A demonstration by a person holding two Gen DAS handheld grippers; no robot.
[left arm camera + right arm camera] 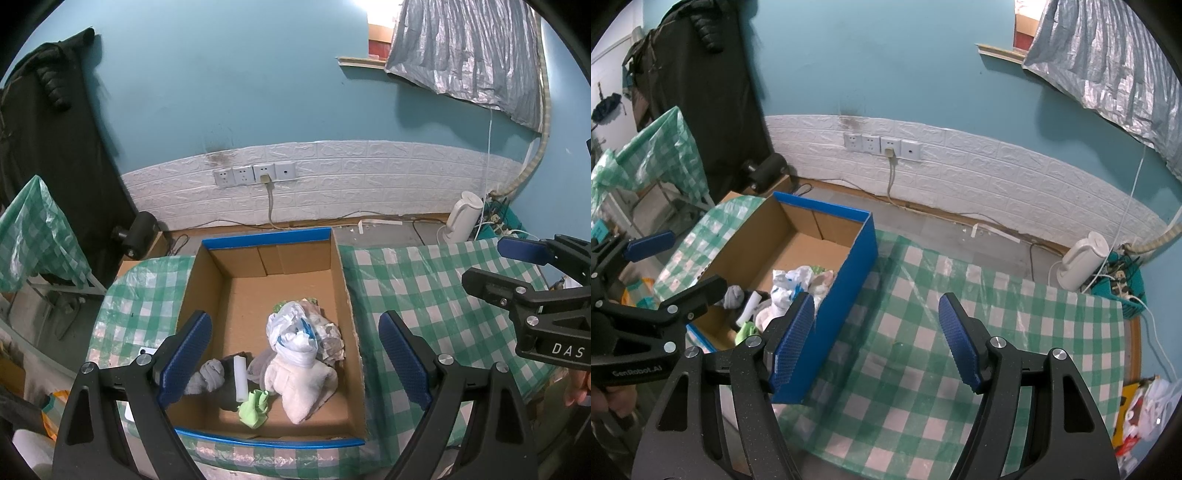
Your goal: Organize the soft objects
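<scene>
- We find the soft things, a white towel (299, 384), a tied plastic bag (293, 332), a grey sock (210, 374) and a green cloth (253, 406), heaped in the near end of the cardboard box (266, 258).
- Left tool (295, 356) hangs straight over that heap, wide open, empty; clearly the nearer one.
- Right tool (877, 341), open and empty, sits over bare checked worktop (1015, 314), box to its left.
- Right view alone shows the worktop holds nothing loose.

We hold the left gripper (295, 354) level and pointing forward, its jaws spread wide and holding nothing. Our right gripper (877, 341) sits beside it at about the same height, jaws likewise wide apart and holding nothing, the two well apart.
</scene>
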